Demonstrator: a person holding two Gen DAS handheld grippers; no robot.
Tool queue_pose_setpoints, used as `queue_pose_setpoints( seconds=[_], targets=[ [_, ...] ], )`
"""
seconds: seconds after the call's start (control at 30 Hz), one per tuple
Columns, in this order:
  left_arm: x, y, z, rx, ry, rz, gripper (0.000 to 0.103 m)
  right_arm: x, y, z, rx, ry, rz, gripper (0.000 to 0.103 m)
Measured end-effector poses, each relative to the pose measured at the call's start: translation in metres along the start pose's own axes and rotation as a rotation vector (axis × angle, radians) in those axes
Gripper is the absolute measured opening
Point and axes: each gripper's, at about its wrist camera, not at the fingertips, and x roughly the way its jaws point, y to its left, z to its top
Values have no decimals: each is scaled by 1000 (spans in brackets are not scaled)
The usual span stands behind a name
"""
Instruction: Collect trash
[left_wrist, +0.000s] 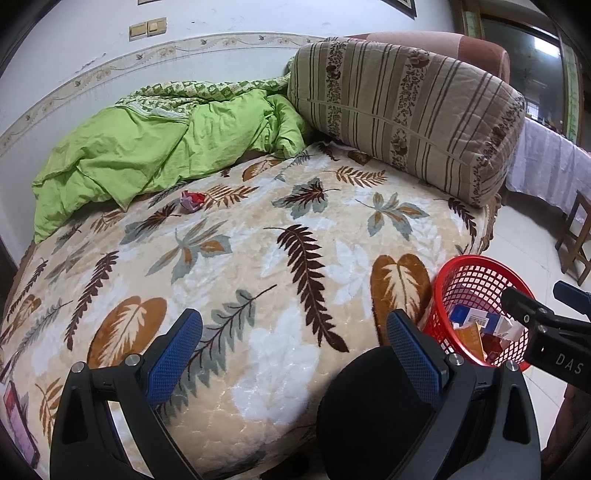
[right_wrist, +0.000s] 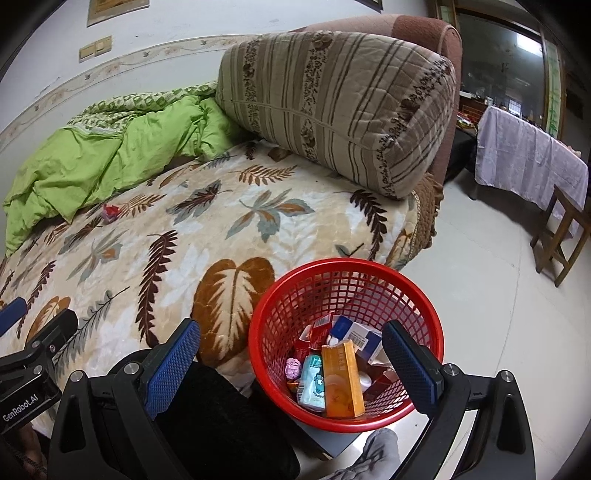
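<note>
Two grippers, both w/ black frames & blue cross-hatched rubber pads. Left gripper (left_wrist: 293, 350) spread wide, nothing between its fingers, hovering over the near edge of the bed. Right gripper (right_wrist: 291, 363) also spread & empty, held over the round red plastic mesh basket (right_wrist: 266, 321), which stands on the floor just beside the bed's near corner.

In the basket approx 6-7 bits of trash, exact count unclear: one orange carton (right_wrist: 341, 378) lying w/ long axis running near-to-far, one pale blue packet (right_wrist: 313, 382) beside it & roughly parallel, one white/blue box w/ barcode (right_wrist: 356, 334) at the back, red wrappers, one small pink crumple.

One piece left on the bed: small crumpled red & white wrapper (left_wrist: 191, 200), no clear long axis, lying on the plush cream blanket w/ brown & grey leaf print (left_wrist: 258, 266), just beside the edge of the rumpled lime-green quilt (left_wrist: 147, 151). One big striped beige quilted cushion (left_wrist: 402, 118) leans at the far right end
</note>
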Motion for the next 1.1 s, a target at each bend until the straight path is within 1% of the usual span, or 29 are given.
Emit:
queue_pose_setpoints(
  seconds=[0.47,0.57,0.63,0.7,0.77,0.83,0.93,1.0,1.03,1.07,1.1],
  targets=[
    [-5,-8,4,9,-16,-14,99,-4,-3,1,12,-17,-9,99],
    [-6,-6,4,-1,-10,-10,99,-4,-1,3,2,-25,-10,99],
    [-5,4,5,-25,-7,5,99,-5,5,6,-26,-52,-11,99],
    [-2,22,5,-61,-2,31,99,-3,15,16,-67,-71,7,99],
    [1,44,5,-104,-2,90,99,3,29,28,-111,-71,34,100],
    [5,75,5,-169,0,154,99,11,53,42,-166,-80,70,99],
    [13,120,2,-255,24,218,99,29,90,54,-246,-71,112,100],
    [19,155,-3,-322,39,274,99,46,126,58,-311,-72,197,99],
    [21,172,-7,-360,43,294,99,51,137,58,-331,-78,229,99],
    [24,184,-11,-384,49,300,99,61,153,58,-349,-76,280,99],
    [32,202,-14,-413,73,318,99,72,172,59,-356,-62,333,100]
  ],
)
